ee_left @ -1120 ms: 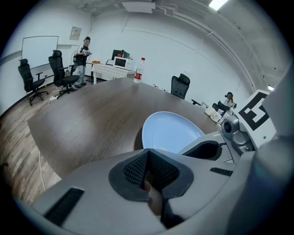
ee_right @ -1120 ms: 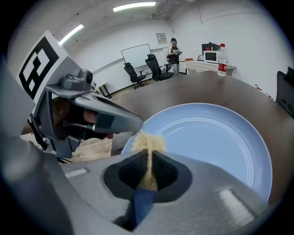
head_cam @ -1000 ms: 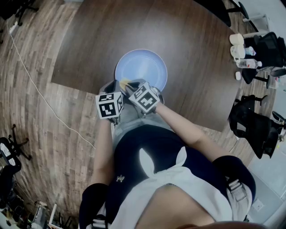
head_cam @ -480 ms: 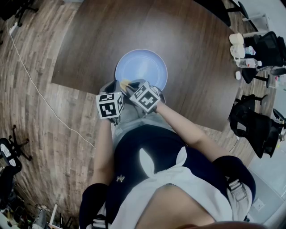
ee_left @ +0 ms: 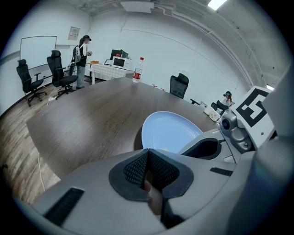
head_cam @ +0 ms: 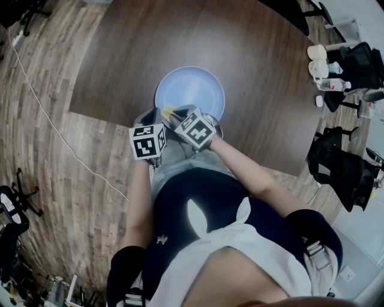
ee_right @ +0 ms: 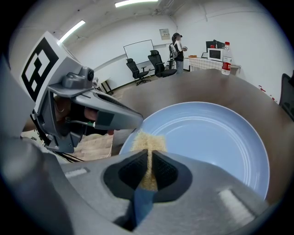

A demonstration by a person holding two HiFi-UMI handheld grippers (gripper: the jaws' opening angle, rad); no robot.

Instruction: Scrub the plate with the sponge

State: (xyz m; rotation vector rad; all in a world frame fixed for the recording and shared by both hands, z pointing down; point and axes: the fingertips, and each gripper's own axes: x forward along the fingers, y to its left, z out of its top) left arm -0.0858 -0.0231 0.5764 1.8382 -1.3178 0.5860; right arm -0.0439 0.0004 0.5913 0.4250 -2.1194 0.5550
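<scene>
Right gripper view: the right hand-held gripper (ee_right: 149, 161) clamps the yellow sponge (ee_right: 147, 139) over the blue plate's (ee_right: 209, 137) near rim. The left hand-held gripper (ee_left: 148, 161), beside the plate, is closed and seemingly empty. Almost nothing has moved in the last second, so scrubbing hardly advances.

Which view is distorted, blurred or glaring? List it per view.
Head view: fisheye bows the table edges; plate sharp. Left gripper view: black round vignette, ceiling light flares top right, shut left gripper soft. Right gripper view: same vignette; sponge crisp in the right gripper.
</scene>
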